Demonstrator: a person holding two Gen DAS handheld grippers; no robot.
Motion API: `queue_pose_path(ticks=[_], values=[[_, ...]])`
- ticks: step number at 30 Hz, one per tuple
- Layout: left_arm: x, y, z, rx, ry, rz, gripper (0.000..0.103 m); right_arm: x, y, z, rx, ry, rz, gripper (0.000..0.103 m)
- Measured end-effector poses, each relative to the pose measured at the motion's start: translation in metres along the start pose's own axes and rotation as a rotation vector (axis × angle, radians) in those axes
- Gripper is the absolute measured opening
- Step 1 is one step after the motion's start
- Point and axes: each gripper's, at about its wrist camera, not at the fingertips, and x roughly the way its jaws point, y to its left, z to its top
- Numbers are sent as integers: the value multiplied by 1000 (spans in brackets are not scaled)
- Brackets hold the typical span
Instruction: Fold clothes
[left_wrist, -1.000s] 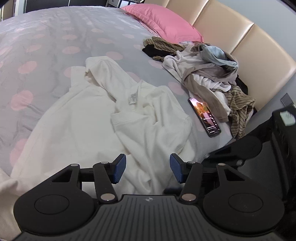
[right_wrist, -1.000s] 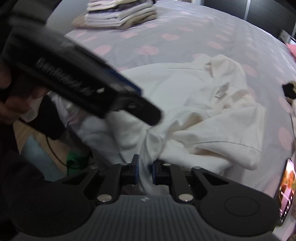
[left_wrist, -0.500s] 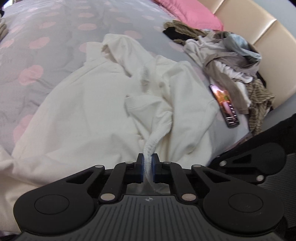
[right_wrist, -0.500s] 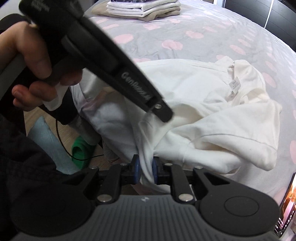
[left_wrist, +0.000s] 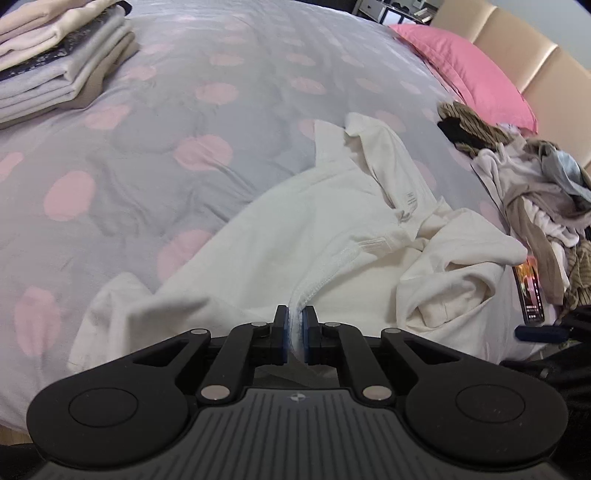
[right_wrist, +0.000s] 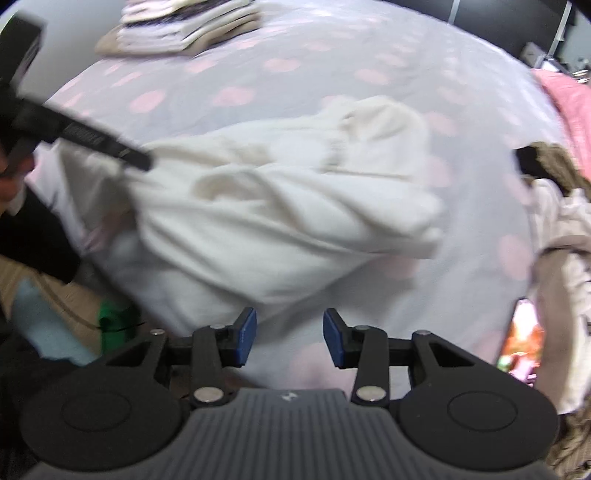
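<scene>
- We note a bed (left_wrist: 221, 155) with a grey, pink-dotted cover.
- On it lie a white shirt (left_wrist: 332, 229), a folded stack (left_wrist: 55, 62), a pink pillow (left_wrist: 472, 70), a loose clothes pile (left_wrist: 532, 184) and a phone (left_wrist: 532, 291).

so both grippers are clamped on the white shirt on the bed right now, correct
Only partly. The left gripper is clamped on the white shirt, but the right wrist view shows the right gripper open, its jaws apart and holding nothing above the bed.
</scene>
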Motion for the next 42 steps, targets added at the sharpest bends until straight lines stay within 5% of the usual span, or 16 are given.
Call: queue_pose_path(ticks=[11,25,36,42], values=[[-9,-55,-17,231,19,-167,5,-7,-7,32,243,-56,124,42],[5,-74,-47,387,122,-184,5,38,9,30,552,55,367,43],[3,-81,-53,444,111,-178,5,52,17,26,606,97,351,36],[-6,-93,-59,514,70,-220,5,44,16,25,558,64,302,9]])
